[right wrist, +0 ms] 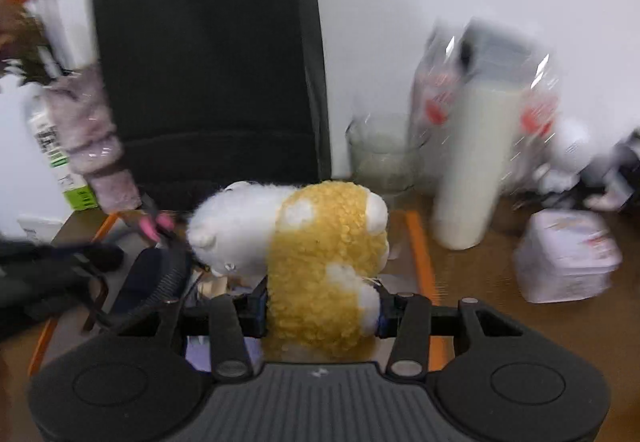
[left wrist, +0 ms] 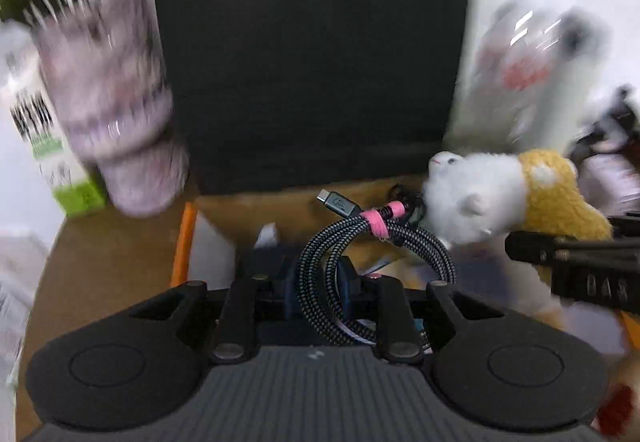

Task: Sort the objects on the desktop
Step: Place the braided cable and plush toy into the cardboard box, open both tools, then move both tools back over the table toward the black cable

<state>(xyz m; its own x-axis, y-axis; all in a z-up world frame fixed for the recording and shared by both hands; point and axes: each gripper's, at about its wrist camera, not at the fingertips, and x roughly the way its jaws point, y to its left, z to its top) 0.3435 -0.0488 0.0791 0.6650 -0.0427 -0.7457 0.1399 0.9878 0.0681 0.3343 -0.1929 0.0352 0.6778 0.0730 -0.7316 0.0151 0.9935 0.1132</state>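
Note:
My left gripper point(left wrist: 320, 282) is shut on a coiled black-and-white braided cable point(left wrist: 372, 254) bound with a pink tie, its USB-C plug pointing up left. My right gripper point(right wrist: 320, 306) is shut on a yellow-and-white plush toy point(right wrist: 316, 242), held sideways with its white head to the left. The plush also shows in the left wrist view point(left wrist: 508, 198), just right of the cable. The cable's pink tie and part of its coil show at the left of the right wrist view point(right wrist: 160, 226). Both are held over an orange-rimmed tray point(left wrist: 184, 242).
A black monitor point(left wrist: 308, 54) stands behind. A fluffy pink cup point(left wrist: 116, 102) and a green-and-white carton point(left wrist: 48, 146) stand left. A glass jar point(right wrist: 384, 154), a tall white bottle point(right wrist: 472, 166), clear packaging and a stack of white packets point(right wrist: 568, 258) sit right on the brown desk.

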